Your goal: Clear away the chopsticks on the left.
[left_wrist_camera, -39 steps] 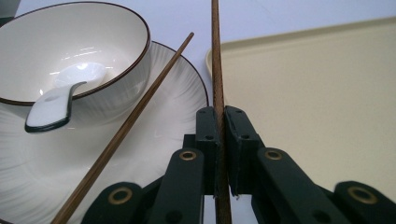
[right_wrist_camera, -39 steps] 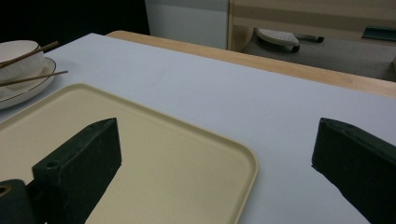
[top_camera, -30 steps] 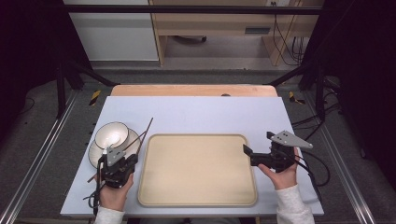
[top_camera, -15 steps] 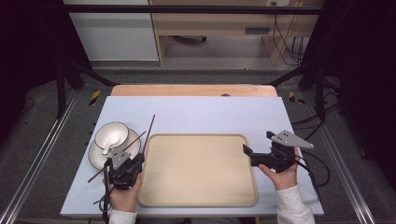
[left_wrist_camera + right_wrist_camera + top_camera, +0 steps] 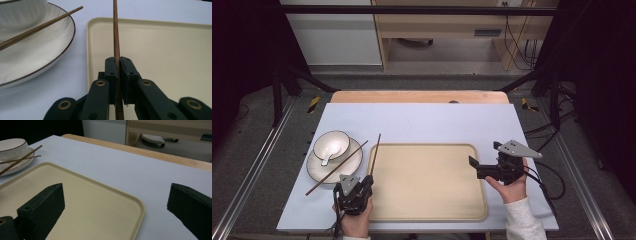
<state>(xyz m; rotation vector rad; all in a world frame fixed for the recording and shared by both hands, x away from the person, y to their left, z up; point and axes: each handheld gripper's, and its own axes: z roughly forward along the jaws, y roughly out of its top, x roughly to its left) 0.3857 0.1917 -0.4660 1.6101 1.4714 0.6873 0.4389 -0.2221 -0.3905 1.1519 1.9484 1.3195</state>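
My left gripper [image 5: 367, 181] is shut on a brown chopstick [image 5: 375, 152] that points away from me along the left rim of the beige tray [image 5: 429, 182]. In the left gripper view the jaws pinch the chopstick [image 5: 115, 30] near its lower end, over the tray's [image 5: 162, 50] left edge. A second chopstick [image 5: 337, 167] lies slanted across the white plate [image 5: 347, 170], which carries a white bowl [image 5: 332, 144]. My right gripper [image 5: 475, 168] is open with nothing between its jaws, and it hovers at the tray's right side, pointing left. In the right gripper view the tray's corner [image 5: 87, 202] lies between the spread jaws.
A pale blue mat [image 5: 427, 122] covers the wooden table [image 5: 419, 96]. The plate [image 5: 37, 55] and bowl [image 5: 22, 5] stand just left of the tray. Beyond the table's far edge are dark frame legs, cables and wooden furniture on a grey floor.
My left hand has moved right and toward the near edge, sinking a little, with the chopstick still pinched. The right hand has stayed where it was.
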